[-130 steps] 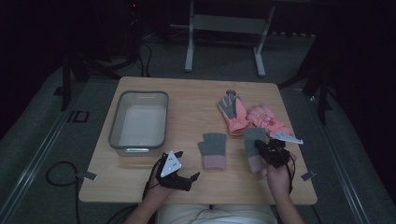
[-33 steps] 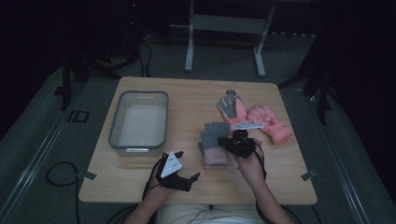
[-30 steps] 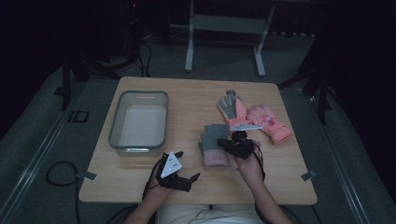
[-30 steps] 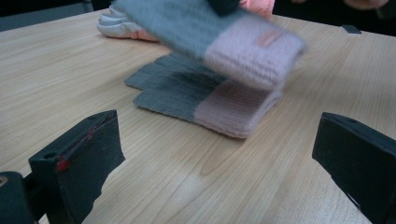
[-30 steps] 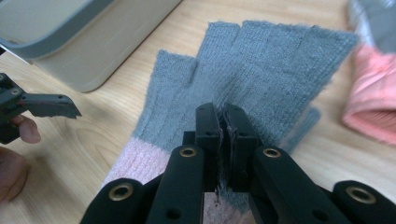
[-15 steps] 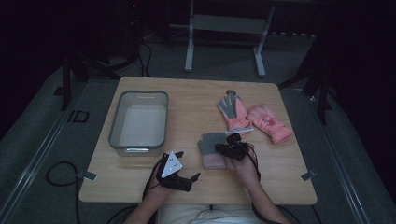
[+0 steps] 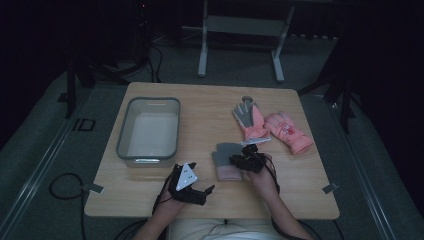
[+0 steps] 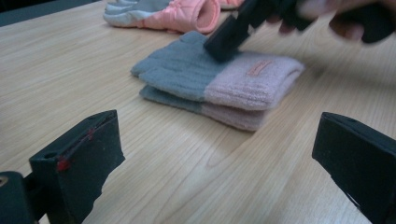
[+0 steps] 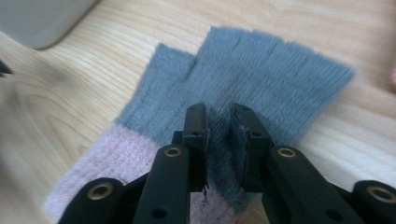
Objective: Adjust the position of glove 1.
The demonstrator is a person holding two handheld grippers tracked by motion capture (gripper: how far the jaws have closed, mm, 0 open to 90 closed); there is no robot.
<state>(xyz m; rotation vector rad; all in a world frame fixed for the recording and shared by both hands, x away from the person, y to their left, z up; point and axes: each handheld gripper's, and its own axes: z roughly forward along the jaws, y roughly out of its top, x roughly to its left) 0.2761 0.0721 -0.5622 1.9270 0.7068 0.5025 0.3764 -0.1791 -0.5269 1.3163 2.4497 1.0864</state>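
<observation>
At table centre-front, right gripper (image 7: 239, 161) down on the grey-pink glove pair (image 7: 227, 159), jaws just opening, slightly apart, grey knit between. Left gripper (image 7: 200, 192) at 7 o'clock of the pair, jaws wide, empty.

High view dim, surroundings black beyond the table (image 7: 150, 210). Gripper views brighter; the right gripper (image 8: 224, 39) blurs ahead; knit glove (image 9: 261, 65) soft past the jaws.
</observation>
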